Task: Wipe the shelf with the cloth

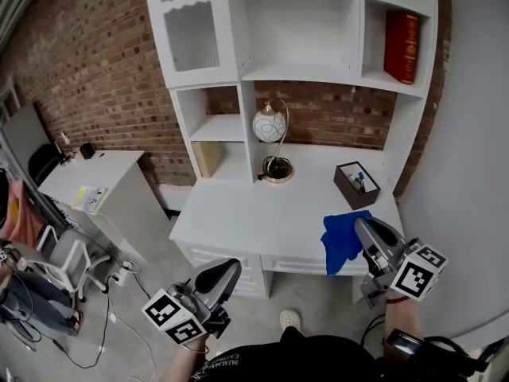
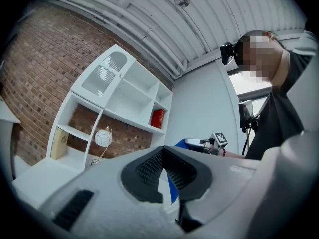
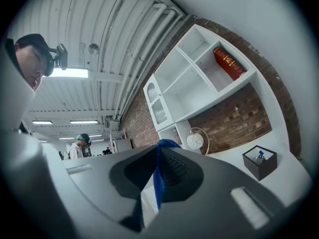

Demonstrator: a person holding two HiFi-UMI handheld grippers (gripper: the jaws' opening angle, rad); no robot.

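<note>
The white shelf unit (image 1: 298,74) stands against a brick wall, its desktop (image 1: 262,213) below my hands. A blue cloth (image 1: 342,241) hangs over the desktop's front right edge, pinched in my right gripper (image 1: 362,228). In the right gripper view the cloth (image 3: 157,183) runs as a thin blue strip between the shut jaws of that gripper (image 3: 159,151). My left gripper (image 1: 231,267) is lower, in front of the desk, shut with nothing in it. From the left gripper view, my left gripper (image 2: 164,153) points up at the shelves, and the cloth (image 2: 173,188) shows behind it.
On the desktop stand a globe lamp (image 1: 270,124) and a black box (image 1: 355,184) holding pens. A red book (image 1: 402,46) fills the upper right shelf; a tan book (image 1: 207,157) leans low left. A side table (image 1: 87,177) and a chair (image 1: 67,257) are at left.
</note>
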